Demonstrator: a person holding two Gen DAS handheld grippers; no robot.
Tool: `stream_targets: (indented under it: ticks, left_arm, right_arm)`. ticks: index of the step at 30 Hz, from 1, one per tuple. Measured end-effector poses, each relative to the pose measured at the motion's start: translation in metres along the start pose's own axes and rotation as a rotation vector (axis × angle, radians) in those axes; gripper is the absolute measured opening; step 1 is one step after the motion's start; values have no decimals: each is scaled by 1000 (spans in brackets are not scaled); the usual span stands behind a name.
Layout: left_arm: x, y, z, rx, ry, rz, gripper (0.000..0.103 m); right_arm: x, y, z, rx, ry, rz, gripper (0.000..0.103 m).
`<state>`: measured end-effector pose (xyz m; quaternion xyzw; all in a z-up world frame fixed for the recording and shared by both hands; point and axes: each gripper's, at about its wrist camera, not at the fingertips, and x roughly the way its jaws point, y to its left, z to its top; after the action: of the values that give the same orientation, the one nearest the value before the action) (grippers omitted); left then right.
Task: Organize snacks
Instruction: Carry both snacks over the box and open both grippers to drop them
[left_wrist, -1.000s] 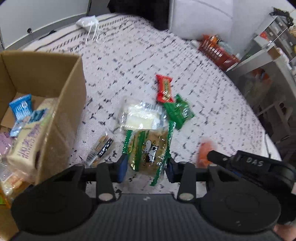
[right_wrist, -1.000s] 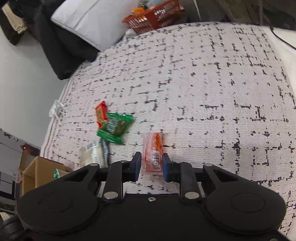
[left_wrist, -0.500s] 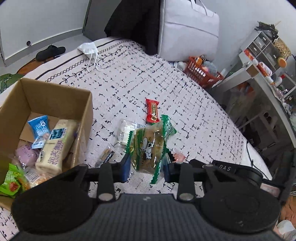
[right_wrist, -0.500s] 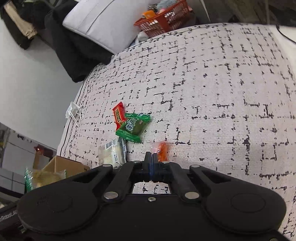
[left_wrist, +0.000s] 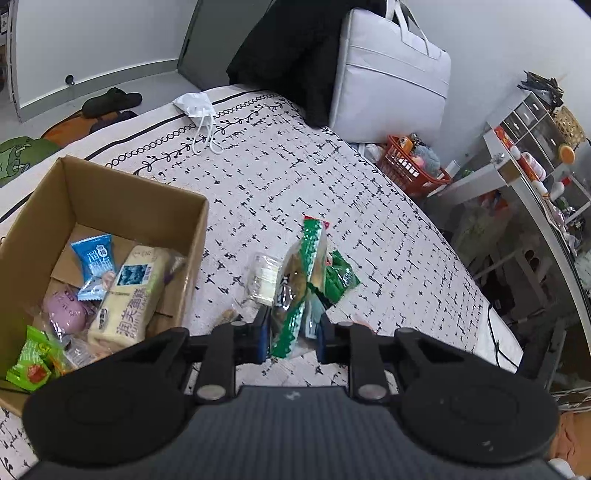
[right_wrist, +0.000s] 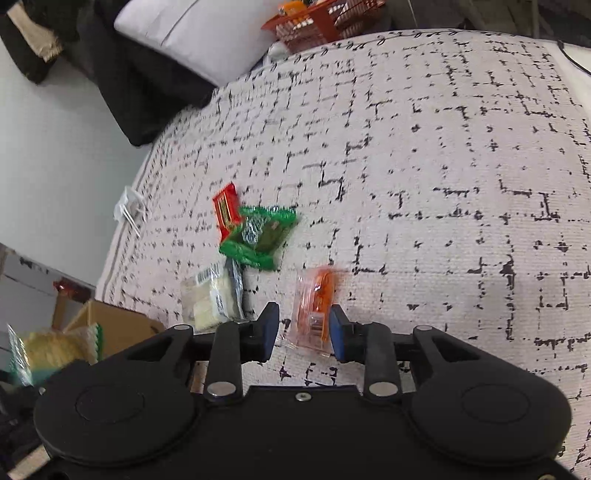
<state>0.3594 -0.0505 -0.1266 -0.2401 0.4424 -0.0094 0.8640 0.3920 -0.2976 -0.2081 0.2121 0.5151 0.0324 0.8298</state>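
Green-edged snack packet (left_wrist: 295, 284) hides most of red bar (left_wrist: 325, 224).

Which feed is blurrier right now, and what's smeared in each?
Right wrist view is blurrier: the orange packet between the right gripper is streaked, and the green wrapper is soft. Left wrist view is mostly sharp; only the green-edged snack in the left gripper is slightly smeared. Both bend at the edges.

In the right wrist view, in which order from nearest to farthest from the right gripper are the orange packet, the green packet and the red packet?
1. orange packet: between the open fingers of the right gripper.
2. green packet: ahead, to the left.
3. red packet: just beyond the green one, farther left.
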Motion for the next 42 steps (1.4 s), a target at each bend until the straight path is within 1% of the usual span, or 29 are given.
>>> stream_targets:
  ticks: [7, 10, 12, 14, 17, 23, 30, 35, 42]
  left_arm:
    - [14, 7, 6, -8, 1, -1, 22]
    - [17, 10, 7, -10, 4, -7, 22]
    - [19, 11, 7, -13, 7, -8, 22]
    - [19, 13, 8, -19, 7, -8, 22]
    - [17, 14, 9, -23, 4, -12, 22]
    - [2, 21, 14, -36, -15, -10, 22]
    - [-22, 37, 21, -50, -50, 3, 22]
    - [-38, 54, 26, -63, -69, 23, 22]
    - [-53, 78, 26, -92, -70, 47, 22]
  right_arm:
    - [12, 11, -4, -61, 8, -62, 31]
    - [18, 16, -6, -91, 16, -74, 30]
    - [21, 20, -7, -114, 21, -83, 27]
    - [21, 23, -8, -122, 31, -65, 21]
    - [17, 28, -9, -137, 24, -58, 19]
    - [-1, 40, -8, -150, -7, 2, 19]
    - [-15, 66, -14, -192, -24, 63, 19]
    - [-29, 88, -22, -228, -49, 106, 19]
    - [-40, 113, -30, -279, -75, 174, 19]
